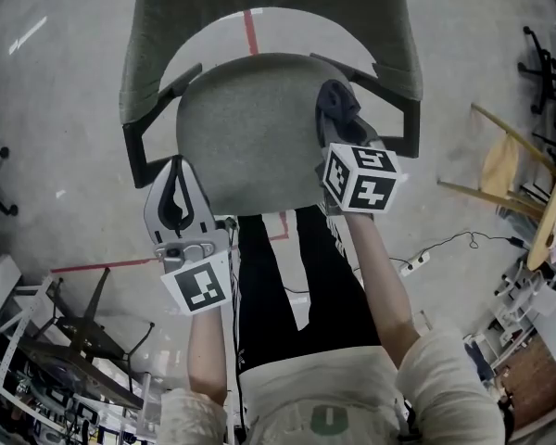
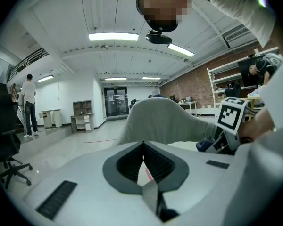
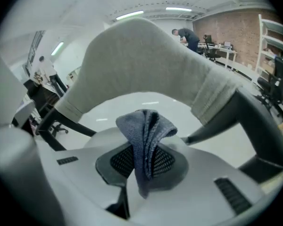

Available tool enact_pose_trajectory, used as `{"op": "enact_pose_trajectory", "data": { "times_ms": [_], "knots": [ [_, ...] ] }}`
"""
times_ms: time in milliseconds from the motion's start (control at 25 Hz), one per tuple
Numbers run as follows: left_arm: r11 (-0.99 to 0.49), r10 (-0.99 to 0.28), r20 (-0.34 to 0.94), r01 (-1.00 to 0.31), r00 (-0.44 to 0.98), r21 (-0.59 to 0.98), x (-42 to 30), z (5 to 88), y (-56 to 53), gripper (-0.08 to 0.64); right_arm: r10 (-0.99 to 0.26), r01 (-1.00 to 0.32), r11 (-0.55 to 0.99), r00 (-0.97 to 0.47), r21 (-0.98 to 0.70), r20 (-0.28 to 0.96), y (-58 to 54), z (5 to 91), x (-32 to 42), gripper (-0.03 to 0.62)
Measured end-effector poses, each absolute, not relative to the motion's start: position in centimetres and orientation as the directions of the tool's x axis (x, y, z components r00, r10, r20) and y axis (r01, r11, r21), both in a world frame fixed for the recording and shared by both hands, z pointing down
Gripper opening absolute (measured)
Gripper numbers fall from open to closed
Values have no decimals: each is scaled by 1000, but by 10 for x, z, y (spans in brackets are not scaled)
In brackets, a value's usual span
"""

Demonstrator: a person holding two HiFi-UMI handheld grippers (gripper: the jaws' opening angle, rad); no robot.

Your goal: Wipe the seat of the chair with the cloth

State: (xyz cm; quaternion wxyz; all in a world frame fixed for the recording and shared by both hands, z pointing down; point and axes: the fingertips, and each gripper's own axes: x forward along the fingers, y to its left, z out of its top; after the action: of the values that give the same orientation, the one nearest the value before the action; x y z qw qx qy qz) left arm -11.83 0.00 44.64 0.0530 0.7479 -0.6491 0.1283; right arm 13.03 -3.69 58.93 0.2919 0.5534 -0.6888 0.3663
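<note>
Your left gripper (image 2: 142, 148), jaws together and empty, hangs at the near-left edge of the chair seat (image 1: 246, 128). Your right gripper (image 1: 339, 111) pinches the blue-grey cloth (image 3: 148, 126) over the seat's right side. Only a narrow fold is clamped, so dragging pressure may pull it free.

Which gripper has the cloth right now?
The right gripper: its jaws are shut on the blue-grey cloth above the chair seat. The left gripper is shut with nothing in it.
</note>
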Motion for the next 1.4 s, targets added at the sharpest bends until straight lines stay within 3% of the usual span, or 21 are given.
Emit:
{"op": "enact_pose_trajectory", "data": {
  "times_ms": [240, 400, 560, 880, 1040, 1400],
  "knots": [
    [-100, -968, 240, -990, 75, -95, -145, 441, 9, 15, -566, -865, 291, -500, -408, 655, -37, 514, 31, 57],
    [-63, -971, 236, -993, 38, -99, -161, 441, 18, 15, -477, -742, 364, -668, -563, 571, -13, 490, -33, 57],
    [-25, -970, 243, -995, 0, -101, -181, 446, 31, 15, -366, -669, 405, -743, -623, 560, 22, 501, -86, 57],
    [53, -965, 248, -991, -82, -119, -231, 454, 58, 15, -169, -586, 397, -803, -706, 572, 94, 541, -154, 57],
    [61, -974, 212, -991, -85, -117, -243, 451, 63, 15, -105, -622, 343, -770, -704, 629, 121, 585, -164, 57],
    [65, -956, 277, -992, -92, -103, -258, 466, 70, 15, -38, -689, 322, -695, -650, 718, 148, 648, -181, 57]
  ]
}}
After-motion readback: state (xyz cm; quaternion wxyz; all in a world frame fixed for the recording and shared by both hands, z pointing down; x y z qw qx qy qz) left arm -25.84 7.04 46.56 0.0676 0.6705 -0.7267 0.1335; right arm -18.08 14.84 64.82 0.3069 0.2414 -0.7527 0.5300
